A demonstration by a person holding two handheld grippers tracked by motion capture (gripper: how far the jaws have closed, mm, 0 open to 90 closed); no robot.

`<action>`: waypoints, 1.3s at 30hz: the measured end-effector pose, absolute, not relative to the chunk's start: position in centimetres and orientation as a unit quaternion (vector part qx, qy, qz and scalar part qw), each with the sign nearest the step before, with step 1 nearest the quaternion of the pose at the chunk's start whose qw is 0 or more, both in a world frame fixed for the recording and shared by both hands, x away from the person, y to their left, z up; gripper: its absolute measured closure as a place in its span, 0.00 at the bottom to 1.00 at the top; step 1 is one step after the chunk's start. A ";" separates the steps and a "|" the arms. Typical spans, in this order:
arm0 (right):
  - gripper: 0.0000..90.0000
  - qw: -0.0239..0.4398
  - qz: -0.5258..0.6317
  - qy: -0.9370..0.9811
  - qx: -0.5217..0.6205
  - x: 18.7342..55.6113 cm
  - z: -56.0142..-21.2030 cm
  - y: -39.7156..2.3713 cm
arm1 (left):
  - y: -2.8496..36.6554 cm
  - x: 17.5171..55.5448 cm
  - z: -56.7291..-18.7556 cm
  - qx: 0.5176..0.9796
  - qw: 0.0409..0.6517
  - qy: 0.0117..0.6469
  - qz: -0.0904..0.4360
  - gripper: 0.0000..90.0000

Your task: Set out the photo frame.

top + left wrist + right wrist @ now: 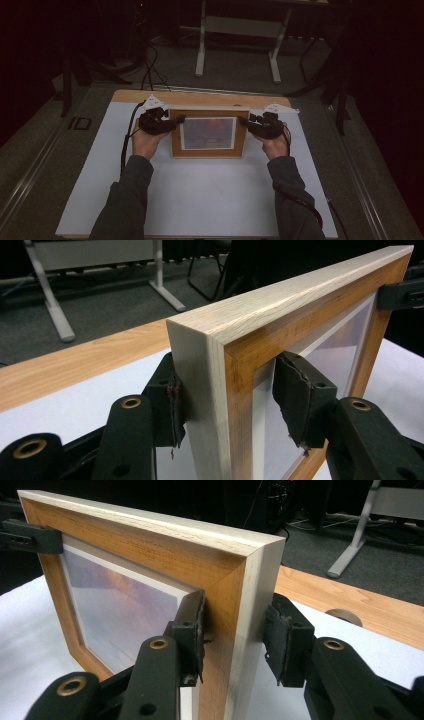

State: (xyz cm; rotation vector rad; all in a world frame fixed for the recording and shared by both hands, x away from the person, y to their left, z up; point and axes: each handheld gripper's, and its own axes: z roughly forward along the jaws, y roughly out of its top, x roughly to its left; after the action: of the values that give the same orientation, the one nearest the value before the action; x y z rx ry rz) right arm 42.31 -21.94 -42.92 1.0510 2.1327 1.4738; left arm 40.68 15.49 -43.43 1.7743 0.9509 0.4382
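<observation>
The light-wood picture frame with a sunset print [209,133] stands upright at the centre of the high view on the white table sheet [200,195]. The right gripper [234,630] clamps its side rail. The left gripper [227,400] straddles the other rail, one pad apart. Held from one side, the frame could tip.

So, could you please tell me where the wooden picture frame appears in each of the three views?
High view: picture frame stands centre, between both grippers.
Left gripper view: frame's corner centre, running up right.
Right gripper view: frame's corner centre, running up left.
Shared landmark: the table's wooden edge strip.
</observation>
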 end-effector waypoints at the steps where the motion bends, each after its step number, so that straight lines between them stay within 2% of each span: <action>1: 0.69 0.171 0.519 0.751 0.371 42.3 -42.9 -21.9 | 15.5 40.7 -43.5 0.737 0.517 0.396 0.180 0.56; 21: 0.69 0.163 0.509 0.751 0.388 41.5 -42.7 -22.3 | 15.1 40.6 -43.3 0.737 0.516 0.411 0.147 0.56; 39: 0.70 0.142 0.497 0.758 0.398 41.2 -42.2 -22.5 | 15.5 40.7 -42.9 0.737 0.511 0.433 0.092 0.56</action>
State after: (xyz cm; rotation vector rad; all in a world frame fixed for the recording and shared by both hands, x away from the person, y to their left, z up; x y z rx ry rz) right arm 41.25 -22.47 -42.18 1.1480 2.1875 1.4337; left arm 40.74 15.54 -42.92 1.7747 1.0418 0.2219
